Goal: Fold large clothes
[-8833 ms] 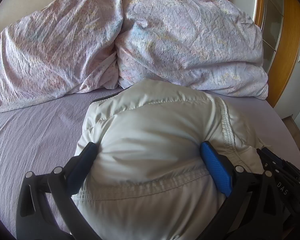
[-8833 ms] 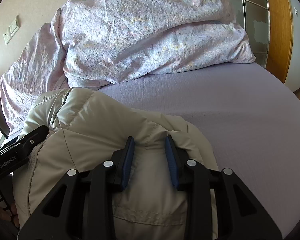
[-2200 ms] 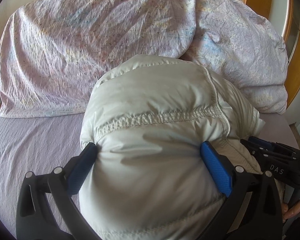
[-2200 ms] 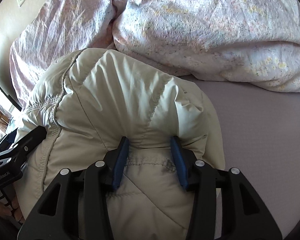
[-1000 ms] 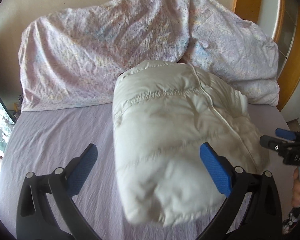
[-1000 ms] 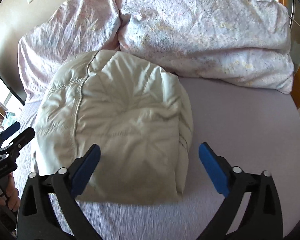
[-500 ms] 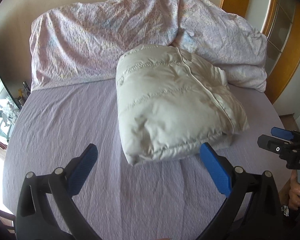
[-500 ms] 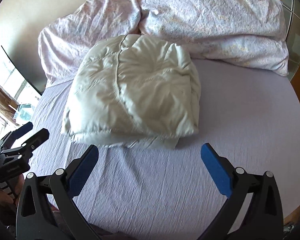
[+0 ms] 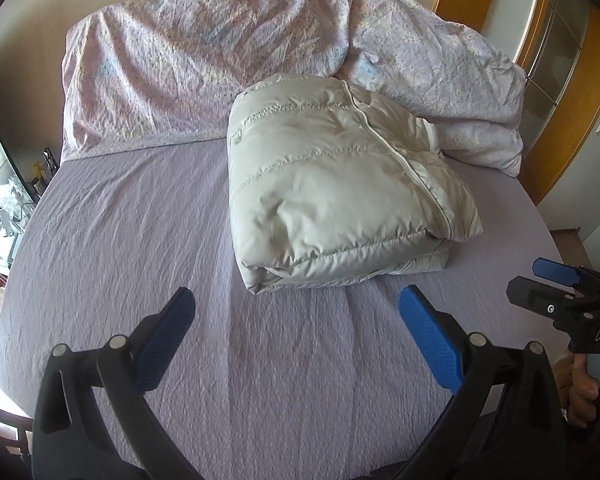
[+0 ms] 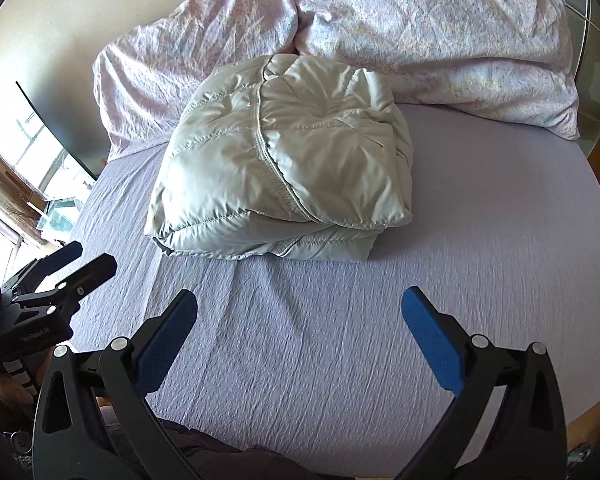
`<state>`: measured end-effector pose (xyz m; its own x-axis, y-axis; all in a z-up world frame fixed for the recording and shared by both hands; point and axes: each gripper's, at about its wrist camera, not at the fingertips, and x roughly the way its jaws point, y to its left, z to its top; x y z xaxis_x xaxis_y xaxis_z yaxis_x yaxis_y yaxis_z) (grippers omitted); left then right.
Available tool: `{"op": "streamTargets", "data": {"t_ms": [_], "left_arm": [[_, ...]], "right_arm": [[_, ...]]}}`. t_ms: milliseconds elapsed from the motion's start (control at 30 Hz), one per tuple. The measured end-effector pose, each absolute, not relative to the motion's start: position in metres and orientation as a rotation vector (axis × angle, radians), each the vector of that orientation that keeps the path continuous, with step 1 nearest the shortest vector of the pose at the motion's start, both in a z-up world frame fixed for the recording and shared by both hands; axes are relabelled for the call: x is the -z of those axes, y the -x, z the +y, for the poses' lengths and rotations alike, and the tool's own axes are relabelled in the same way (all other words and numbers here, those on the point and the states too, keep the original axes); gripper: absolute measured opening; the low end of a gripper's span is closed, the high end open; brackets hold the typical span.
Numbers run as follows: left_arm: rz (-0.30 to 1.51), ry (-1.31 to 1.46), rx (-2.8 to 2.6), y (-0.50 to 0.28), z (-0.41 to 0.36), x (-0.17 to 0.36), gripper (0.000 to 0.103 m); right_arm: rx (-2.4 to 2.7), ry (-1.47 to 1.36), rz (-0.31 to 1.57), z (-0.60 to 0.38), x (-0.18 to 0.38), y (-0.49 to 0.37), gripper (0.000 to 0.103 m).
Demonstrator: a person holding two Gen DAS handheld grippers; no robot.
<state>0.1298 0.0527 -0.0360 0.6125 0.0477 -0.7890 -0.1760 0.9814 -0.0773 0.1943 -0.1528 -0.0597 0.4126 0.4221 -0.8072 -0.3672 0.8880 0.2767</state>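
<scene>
Left wrist view: folded pale grey puffer jacket [image 9: 332, 184] lies on the lavender bed sheet [image 9: 120, 248], near the head edge, its far end touching the crumpled floral duvet [image 9: 204, 68]. Long axis runs roughly head-to-foot of the bed, folded layered edge facing the foot edge, zipper seam along its right side. Left gripper [image 9: 296, 312] spread wide, blue pads empty, clear of the jacket. Right wrist view: right gripper [image 10: 300, 312] also wide apart, holding nothing, over bare sheet short of the jacket [image 10: 284, 152]. Both sit near the foot edge.
</scene>
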Motion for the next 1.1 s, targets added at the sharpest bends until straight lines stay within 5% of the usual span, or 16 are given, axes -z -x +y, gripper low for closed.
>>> {"op": "streamTargets", "data": {"t_ms": [1100], "left_arm": [[0.891,0.181,-0.103,-0.1274,0.0479,0.0395,0.101]], "right_arm": [[-0.504,-0.159,1.002,-0.1622,0.0616,-0.1920,0.102]]}}
